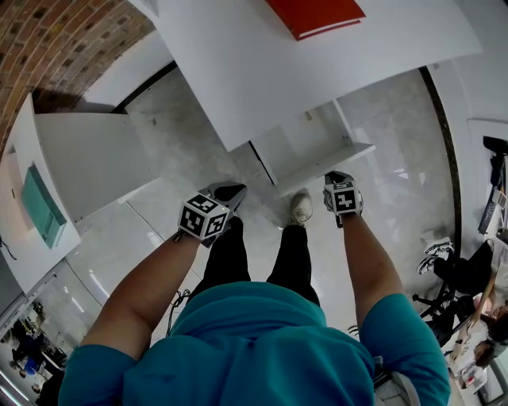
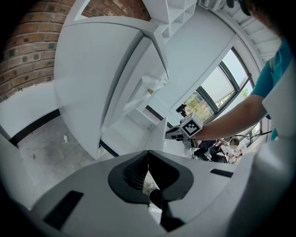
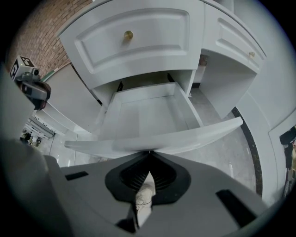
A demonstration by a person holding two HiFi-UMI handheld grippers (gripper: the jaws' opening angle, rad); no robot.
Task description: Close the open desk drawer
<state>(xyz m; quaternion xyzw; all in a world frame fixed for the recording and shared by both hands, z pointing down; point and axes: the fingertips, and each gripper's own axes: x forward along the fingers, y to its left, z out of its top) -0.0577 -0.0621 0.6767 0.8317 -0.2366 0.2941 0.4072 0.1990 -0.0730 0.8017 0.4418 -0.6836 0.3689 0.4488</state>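
The open drawer (image 1: 298,151) juts out from under the white desk (image 1: 317,71); its front panel (image 3: 152,139) runs across the right gripper view, with the bare inside (image 3: 148,109) behind it. My right gripper (image 1: 338,178) is shut with nothing in it, its tips (image 3: 149,153) right at the panel's outer face; whether they touch it I cannot tell. My left gripper (image 1: 230,192) is shut too, off to the left of the drawer over the floor. In the left gripper view, the left gripper (image 2: 148,152) points past the drawer's side (image 2: 157,134) and the right gripper (image 2: 178,134) shows beyond.
A shut drawer with a brass knob (image 3: 128,34) sits above the open one. A red book (image 1: 313,14) lies on the desk. A white cabinet (image 1: 79,158) and a brick wall (image 1: 55,40) stand to the left. My shoe (image 1: 301,208) is below the drawer. A seated person (image 1: 476,301) is at far right.
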